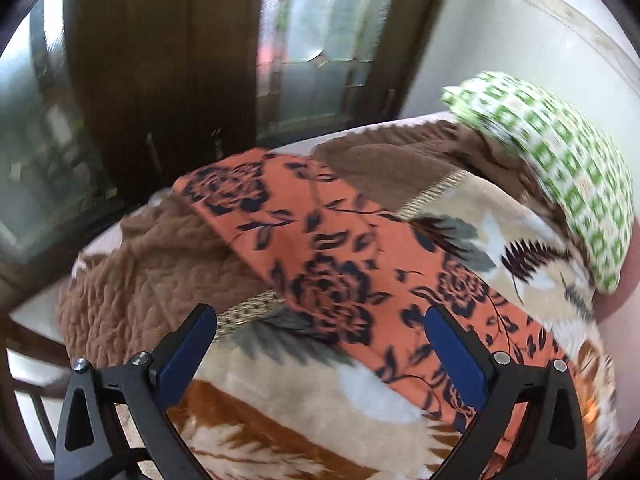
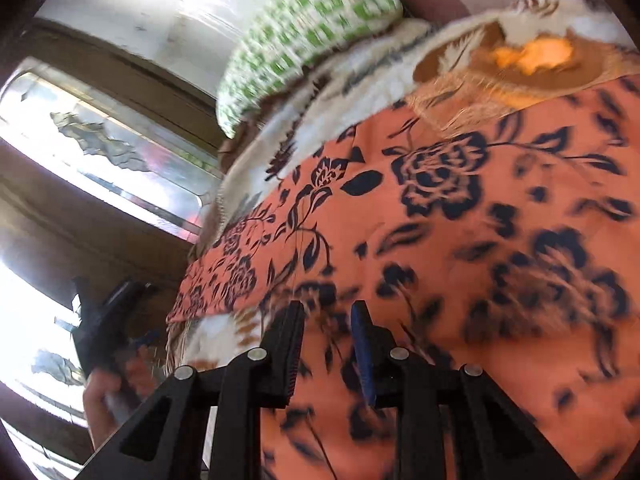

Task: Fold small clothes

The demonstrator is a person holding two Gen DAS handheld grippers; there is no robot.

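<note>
An orange cloth with dark flower print lies as a long strip across a beige leaf-patterned blanket. My left gripper is open and empty, hovering just above the cloth's near part. In the right wrist view the same cloth fills the frame. My right gripper has its jaws close together with a narrow gap, and the cloth runs up between the fingertips; the picture is blurred there. The left gripper also shows in the right wrist view, with the hand holding it.
A green-and-white checked pillow lies at the bed's far right. A brown quilted cover lies under the cloth on the left. Dark wooden window frames and a pale wall stand behind the bed.
</note>
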